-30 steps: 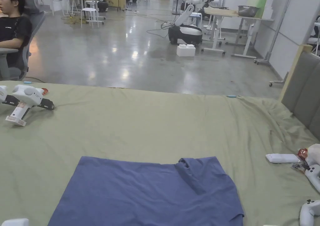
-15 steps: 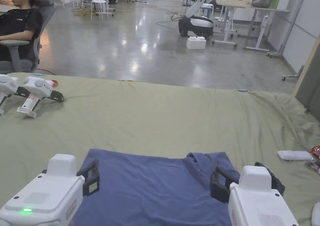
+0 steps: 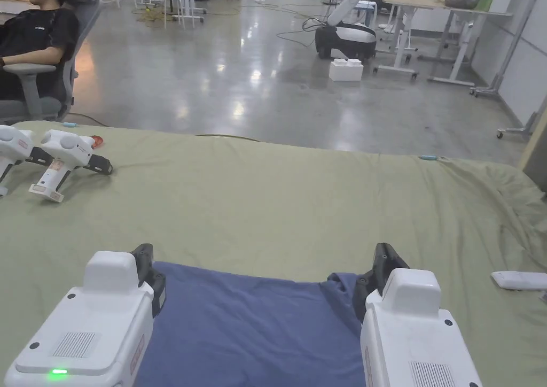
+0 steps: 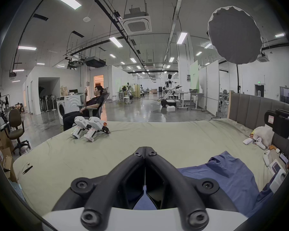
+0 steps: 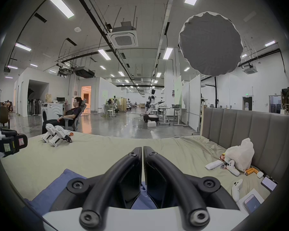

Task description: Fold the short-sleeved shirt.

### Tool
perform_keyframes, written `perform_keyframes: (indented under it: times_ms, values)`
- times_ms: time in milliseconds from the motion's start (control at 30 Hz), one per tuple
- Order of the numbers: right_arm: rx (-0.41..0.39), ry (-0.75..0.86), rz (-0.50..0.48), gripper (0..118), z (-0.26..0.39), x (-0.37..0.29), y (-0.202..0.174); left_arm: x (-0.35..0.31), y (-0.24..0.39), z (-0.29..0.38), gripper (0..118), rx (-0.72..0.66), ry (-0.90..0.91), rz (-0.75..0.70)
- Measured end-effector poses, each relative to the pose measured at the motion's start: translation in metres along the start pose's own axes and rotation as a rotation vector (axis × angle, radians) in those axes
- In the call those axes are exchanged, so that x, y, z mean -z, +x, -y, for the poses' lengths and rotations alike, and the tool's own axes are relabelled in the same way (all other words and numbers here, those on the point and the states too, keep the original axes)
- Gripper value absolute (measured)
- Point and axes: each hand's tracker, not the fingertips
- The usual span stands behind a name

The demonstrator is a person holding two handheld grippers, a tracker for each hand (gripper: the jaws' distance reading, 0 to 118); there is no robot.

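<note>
The blue short-sleeved shirt lies flat on the green bed sheet, with a small fold at its far right corner. My left gripper is over the shirt's far left corner, and its jaws meet tip to tip in the left gripper view. My right gripper sits at the far right corner, its jaws likewise together. Blue cloth shows under and beside both sets of jaws. Whether any cloth is pinched between them is hidden.
Two spare white grippers lie on the sheet at the far left. A white remote lies to the right. A white bag, controllers and phones sit by the grey headboard. A person sits in a chair beyond the bed.
Both grippers came up into view and moved forward to the shirt's far corners. Their jaws stood open half a second ago and are now shut. The shirt has not moved on the sheet.
</note>
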Motion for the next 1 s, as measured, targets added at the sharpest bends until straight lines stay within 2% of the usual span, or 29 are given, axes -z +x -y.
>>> perform_keyframes:
  times_ms: [133,267,400,533,600,633,700,733,833,933,1000]
  values:
    - [-0.002,-0.018,-0.009,2,0.006,0.018,0.002,0.04,-0.017,0.008,0,-0.03,-0.071,-0.007]
    - [0.005,-0.084,-0.022,2,0.021,0.04,0.004,0.117,-0.042,0.025,0,-0.04,-0.261,0.041]
    - [-0.002,-0.151,-0.024,2,0.041,0.06,0.005,0.197,-0.068,0.037,0,-0.148,-0.453,0.112]
    - [-0.013,-0.202,-0.018,2,0.06,0.069,0.01,0.26,-0.079,0.051,1,-0.12,-0.58,0.104]
    - [-0.017,-0.23,-0.014,2,0.07,0.072,0.014,0.284,-0.083,0.061,16,-0.111,-0.662,0.115]
    - [-0.019,-0.242,-0.013,2,0.074,0.073,0.016,0.292,-0.084,0.065,35,-0.102,-0.692,0.117]
    - [-0.027,-0.267,-0.003,2,0.081,0.074,0.02,0.31,-0.085,0.075,65,-0.082,-0.742,0.134]
    - [-0.029,-0.275,0.001,2,0.084,0.075,0.022,0.317,-0.084,0.078,73,-0.062,-0.764,0.103]
    - [-0.032,-0.3,0.013,2,0.093,0.076,0.028,0.327,-0.076,0.089,73,-0.021,-0.778,0.094]
    - [-0.028,-0.325,0.023,2,0.099,0.076,0.034,0.338,-0.069,0.105,73,0.023,-0.867,0.06]
    - [-0.021,-0.343,0.031,2,0.101,0.078,0.039,0.336,-0.063,0.107,71,0.021,-0.827,0.04]
